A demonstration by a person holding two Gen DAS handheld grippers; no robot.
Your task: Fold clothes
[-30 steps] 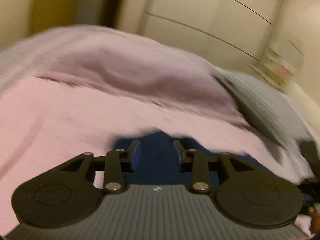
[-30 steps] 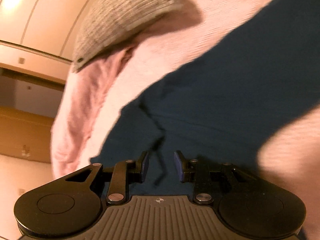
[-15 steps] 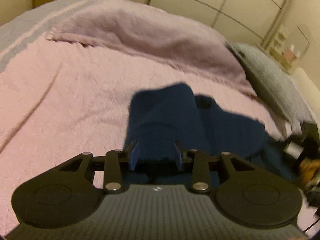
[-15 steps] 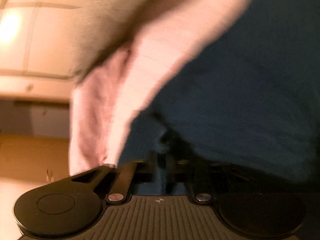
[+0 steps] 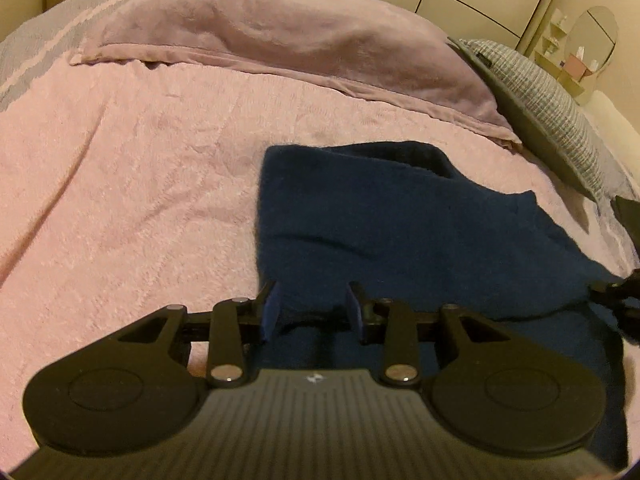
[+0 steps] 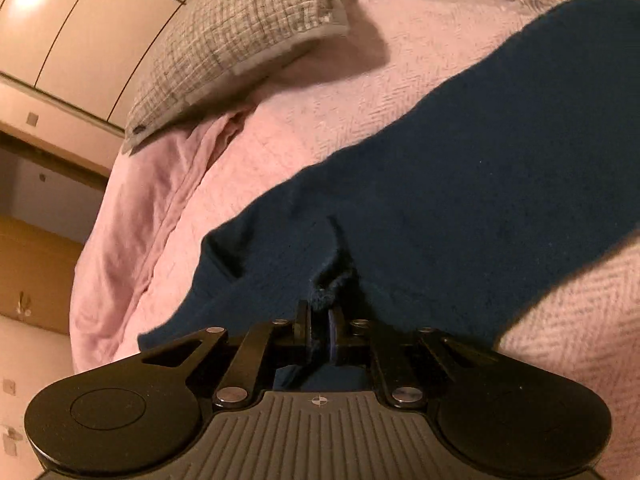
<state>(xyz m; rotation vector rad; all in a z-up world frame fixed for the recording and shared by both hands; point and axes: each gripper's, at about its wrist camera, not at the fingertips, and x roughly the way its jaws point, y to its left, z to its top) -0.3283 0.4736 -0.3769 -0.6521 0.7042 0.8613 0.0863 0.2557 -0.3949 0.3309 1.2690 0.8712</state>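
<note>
So my right gripper [image 6: 319, 330] has its fingers pinched tight on an edge of the navy sweater [image 5: 400, 232], which lies on the pink blanket [image 5: 140, 168] toward the bed's pillow [image 5: 560, 108] end. My left gripper [image 5: 312, 312] is spread wide over the sweater's near edge, gripping nothing.

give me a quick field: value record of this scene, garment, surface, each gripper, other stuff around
garment: navy knit garment, partly folded, lying on the bed
surface: pink bedspread
left gripper: jaws apart, over the garment's near edge, gripping nothing
right gripper: jaws shut on a bunched garment edge
nearby: grey checked pillow; mauve blanket at the far side
</note>
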